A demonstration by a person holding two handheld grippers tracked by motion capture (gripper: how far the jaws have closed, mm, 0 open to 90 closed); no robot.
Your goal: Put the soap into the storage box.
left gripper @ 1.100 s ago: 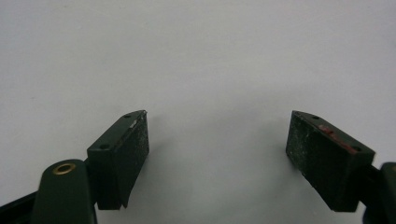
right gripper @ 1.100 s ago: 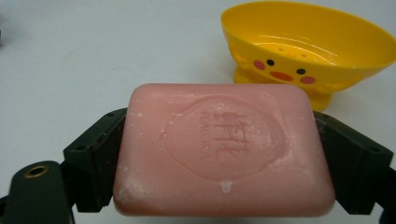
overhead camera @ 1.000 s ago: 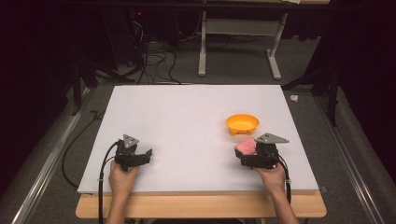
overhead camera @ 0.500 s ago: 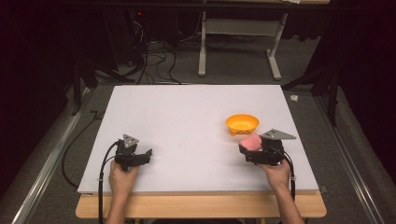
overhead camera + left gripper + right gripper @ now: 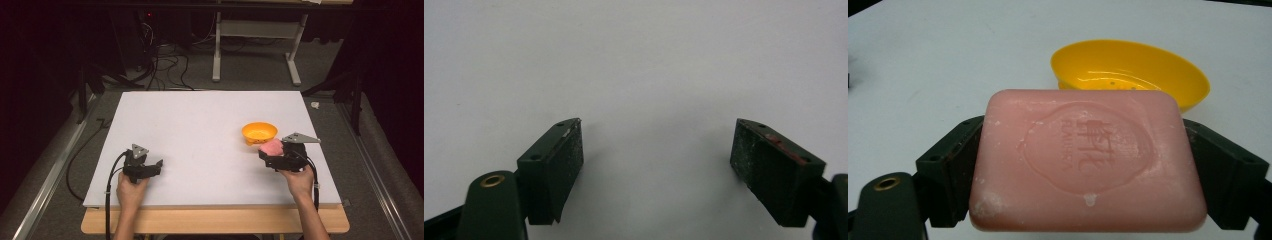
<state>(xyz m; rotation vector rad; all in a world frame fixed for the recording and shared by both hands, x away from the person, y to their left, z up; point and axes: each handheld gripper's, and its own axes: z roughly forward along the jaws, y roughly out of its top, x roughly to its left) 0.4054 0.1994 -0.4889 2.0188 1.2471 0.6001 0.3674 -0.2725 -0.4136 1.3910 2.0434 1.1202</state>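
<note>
Pink soap bar, pinched across its long axis between the right gripper's jaws, sits just below the yellow soap dish at right of centre in the high view, while the left gripper, jaws spread and empty, rests well apart at lower left.

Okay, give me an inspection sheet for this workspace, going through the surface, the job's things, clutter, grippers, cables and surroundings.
Surface: white table, bare apart from the items below.
Job's things: pink soap bar, embossed face up; yellow dish just beyond it, nothing inside.
Clutter: nothing seen on the table.
Grippers: right gripper shut on the soap bar; left gripper open, nothing held.
Cables: black cable trails from left gripper over the near edge.
Surroundings: dark floor, cable tangle, white stand legs.
</note>
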